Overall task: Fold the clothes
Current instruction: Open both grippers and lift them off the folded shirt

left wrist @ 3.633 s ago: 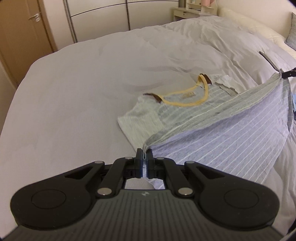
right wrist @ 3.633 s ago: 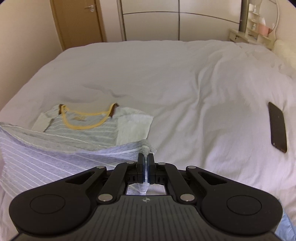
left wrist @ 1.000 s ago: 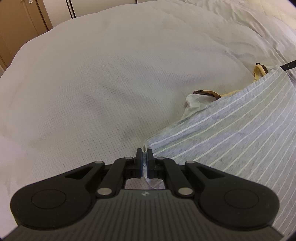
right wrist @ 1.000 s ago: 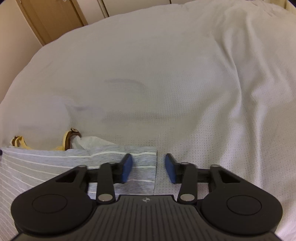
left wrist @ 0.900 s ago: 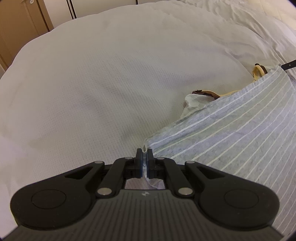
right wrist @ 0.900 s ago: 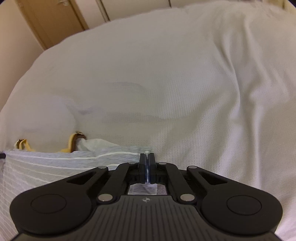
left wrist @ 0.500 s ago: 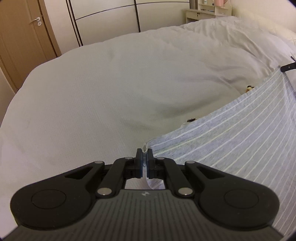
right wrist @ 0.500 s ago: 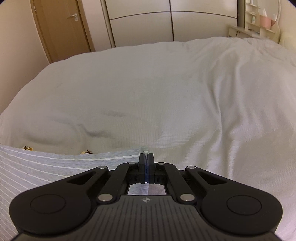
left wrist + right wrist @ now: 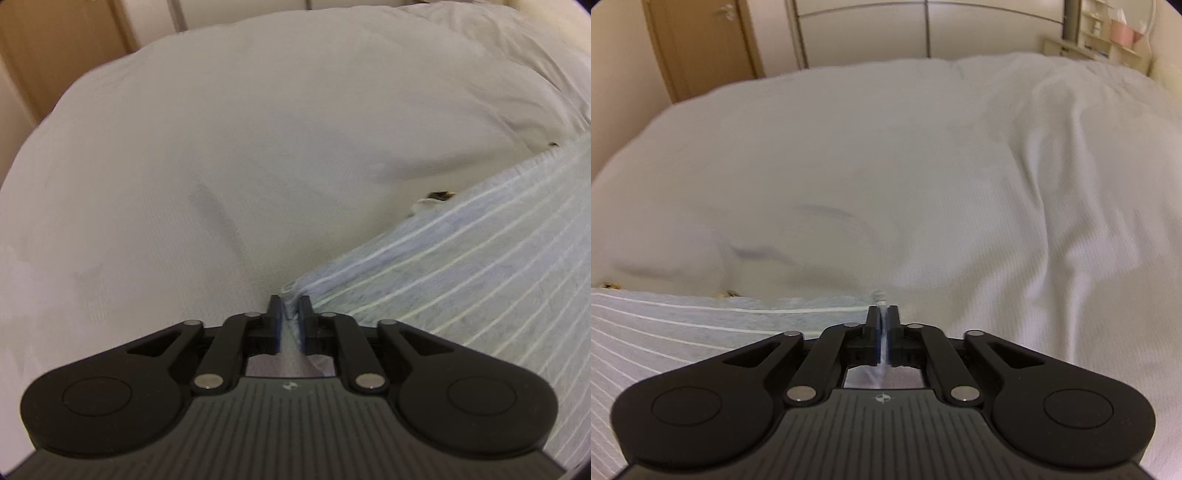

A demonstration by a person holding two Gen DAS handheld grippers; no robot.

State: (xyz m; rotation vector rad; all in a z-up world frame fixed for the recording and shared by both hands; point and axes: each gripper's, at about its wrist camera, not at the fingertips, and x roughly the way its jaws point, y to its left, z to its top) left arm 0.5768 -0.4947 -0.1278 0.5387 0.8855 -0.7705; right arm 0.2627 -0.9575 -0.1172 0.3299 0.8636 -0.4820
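Note:
A grey-blue shirt with thin white stripes lies folded over on the white bed, filling the right of the left wrist view. My left gripper is low at the shirt's near corner; its jaws stand slightly apart, so it is open, with the hem corner loose between them. In the right wrist view the shirt stretches leftward, and my right gripper is shut on its other corner. A bit of the yellow-brown collar peeks out past the folded edge; the collar shows here too.
White bedding spreads ahead, with creases to the right. Beyond the bed stand a wooden door, wardrobe doors and a small shelf unit at the far right.
Both grippers have carried the shirt's edge forward over the collar and down toward the bed. The left jaws, shut tight half a second ago, have parted a little.

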